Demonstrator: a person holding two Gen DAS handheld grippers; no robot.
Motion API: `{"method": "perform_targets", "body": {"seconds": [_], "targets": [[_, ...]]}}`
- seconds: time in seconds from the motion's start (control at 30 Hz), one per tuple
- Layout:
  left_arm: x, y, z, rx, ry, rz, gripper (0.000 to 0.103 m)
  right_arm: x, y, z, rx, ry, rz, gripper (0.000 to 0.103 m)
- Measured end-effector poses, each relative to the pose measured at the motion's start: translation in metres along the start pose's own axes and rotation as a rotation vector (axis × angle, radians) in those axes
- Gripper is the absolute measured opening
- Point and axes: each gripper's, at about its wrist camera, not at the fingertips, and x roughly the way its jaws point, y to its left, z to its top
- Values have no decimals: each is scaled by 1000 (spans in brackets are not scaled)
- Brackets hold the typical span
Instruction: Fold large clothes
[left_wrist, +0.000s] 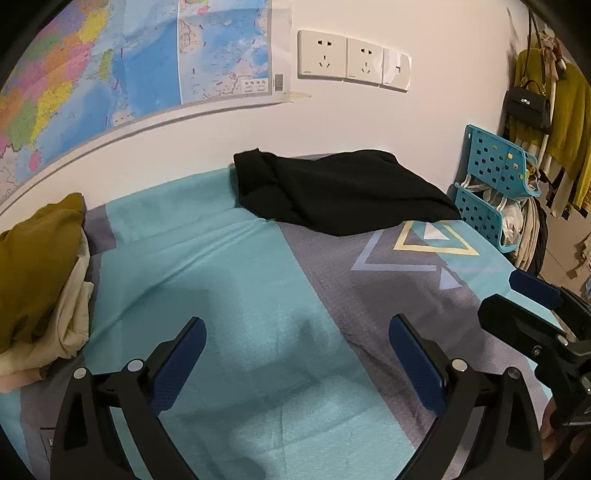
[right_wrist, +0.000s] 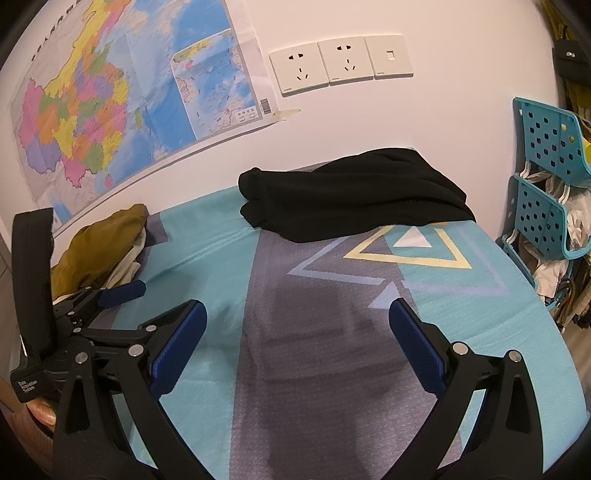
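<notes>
A black garment (left_wrist: 340, 192) lies folded at the far side of the bed, against the wall; it also shows in the right wrist view (right_wrist: 354, 192). A pile of mustard and cream clothes (left_wrist: 40, 273) sits at the left edge of the bed, also visible in the right wrist view (right_wrist: 103, 247). My left gripper (left_wrist: 297, 354) is open and empty, low over the teal and grey bedsheet (left_wrist: 229, 280). My right gripper (right_wrist: 297, 339) is open and empty over the sheet (right_wrist: 461, 306). The right gripper shows at the right edge of the left view (left_wrist: 532, 302), the left gripper at the left of the right view (right_wrist: 110, 291).
A wall map (left_wrist: 110, 66) and white sockets (left_wrist: 354, 59) are on the wall behind the bed. A teal plastic rack (left_wrist: 495, 184) with cloths stands at the bed's right end, also in the right wrist view (right_wrist: 546, 177). Clothes and a black bag (left_wrist: 528, 103) hang beyond it.
</notes>
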Motion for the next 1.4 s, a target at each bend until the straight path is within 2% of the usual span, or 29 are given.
{"method": "perform_targets", "body": {"seconds": [0.07, 0.13, 0.2, 0.23, 0.27, 0.37, 0.47, 0.73, 1.07, 1.4], "targets": [[-1, -1, 0, 11, -13, 10, 94, 0, 0, -1, 0, 2, 1, 97], [-2, -1, 0, 9, -13, -2, 84, 0, 1, -2, 2, 3, 3, 97], [2, 2, -1, -2, 0, 6, 64, 0, 0, -2, 3, 4, 2, 97], [4, 3, -1, -9, 17, -2, 61, 0, 0, -2, 5, 4, 2, 97], [5, 4, -2, -13, 27, -11, 63, 0, 0, -2, 5, 4, 4, 97], [3, 4, -3, -19, 5, 7, 98, 1, -1, -2, 2, 4, 8, 97], [-1, 2, -2, -9, -5, -17, 96, 1, -1, -1, 2, 7, 9, 97], [-6, -4, -3, 24, -40, 20, 96, 0, 0, -1, -4, -5, 2, 97], [-10, -2, -3, 20, -55, 0, 96, 0, 0, 0, -6, -4, 7, 97], [-9, -3, -3, 21, -34, -13, 96, -1, 0, 0, -16, -3, -1, 97]]}}
